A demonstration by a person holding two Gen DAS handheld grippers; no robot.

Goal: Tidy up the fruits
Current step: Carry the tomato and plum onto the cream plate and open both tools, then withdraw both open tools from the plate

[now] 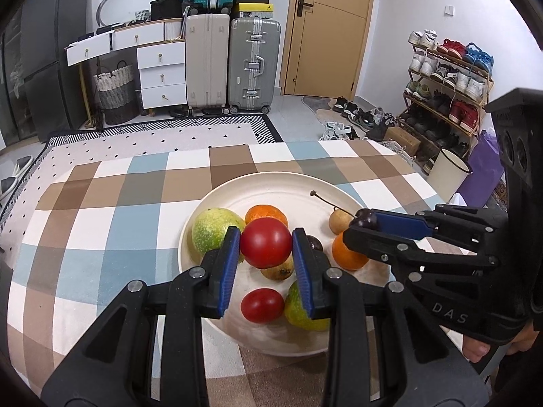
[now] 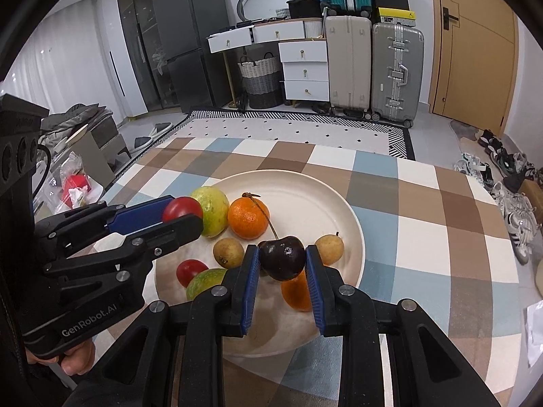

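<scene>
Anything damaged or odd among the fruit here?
The dark cherry clamped in the right gripper has a small pale blemish on its skin. Otherwise the fruit on the plate looks intact; nothing spilled.

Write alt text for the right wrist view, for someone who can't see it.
The right gripper holds a dark cherry over a white plate of fruit on a checked tablecloth. At left, the left gripper holds a red tomato.

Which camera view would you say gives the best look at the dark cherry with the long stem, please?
The right wrist view: the dark, long-stemmed cherry sits centred and close between the right tongs, its skin and stem plain. In the left wrist view it is small and half hidden behind a black finger.
</scene>
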